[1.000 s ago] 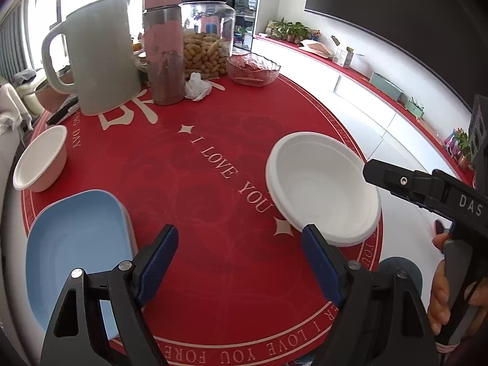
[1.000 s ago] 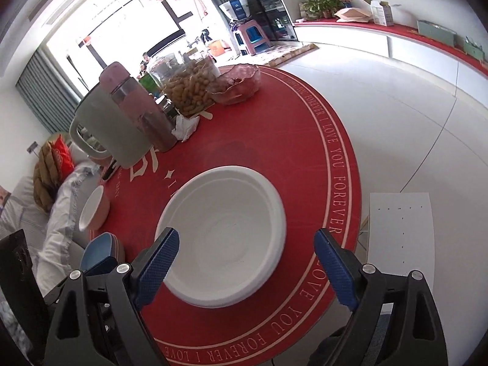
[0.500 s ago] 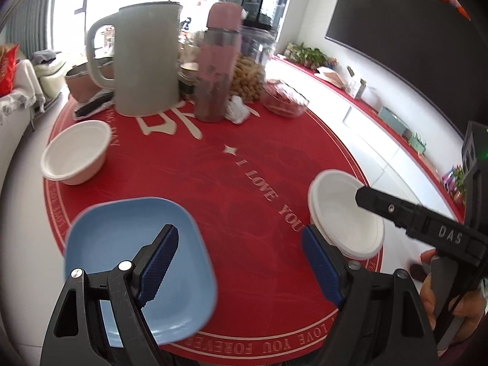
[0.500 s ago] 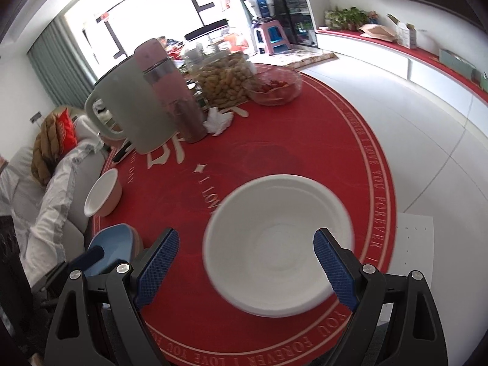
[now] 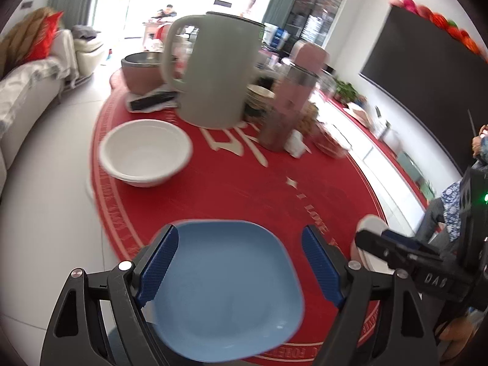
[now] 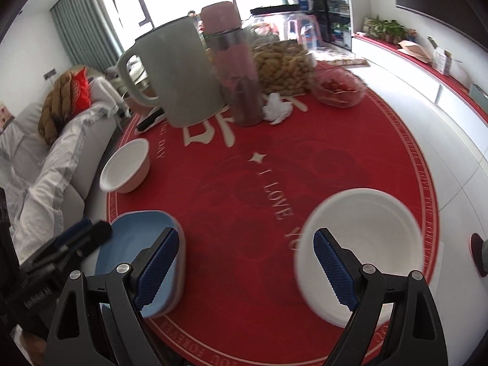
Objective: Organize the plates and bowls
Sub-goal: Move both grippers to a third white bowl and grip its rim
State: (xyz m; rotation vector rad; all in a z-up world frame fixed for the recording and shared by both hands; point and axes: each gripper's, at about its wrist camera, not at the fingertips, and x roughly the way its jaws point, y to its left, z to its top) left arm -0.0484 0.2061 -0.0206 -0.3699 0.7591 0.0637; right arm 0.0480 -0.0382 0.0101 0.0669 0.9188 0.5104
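Left view: left tool (image 5: 238,263) hovers with jaws apart over the blue plate (image 5: 227,292) at the near edge of the red tabletop (image 5: 231,189); nothing gripped. White bowl (image 5: 145,157) sits beyond, kettle (image 5: 213,70) behind it.
Right view: right tool (image 6: 244,270) gapes wide and empty; big white bowl (image 6: 361,247) sits by its right pad, plate off to its left.
Advice: lower the left tool squarely, catch the plate's rim, not its flat middle, then squeeze; keep both tools from clashing.
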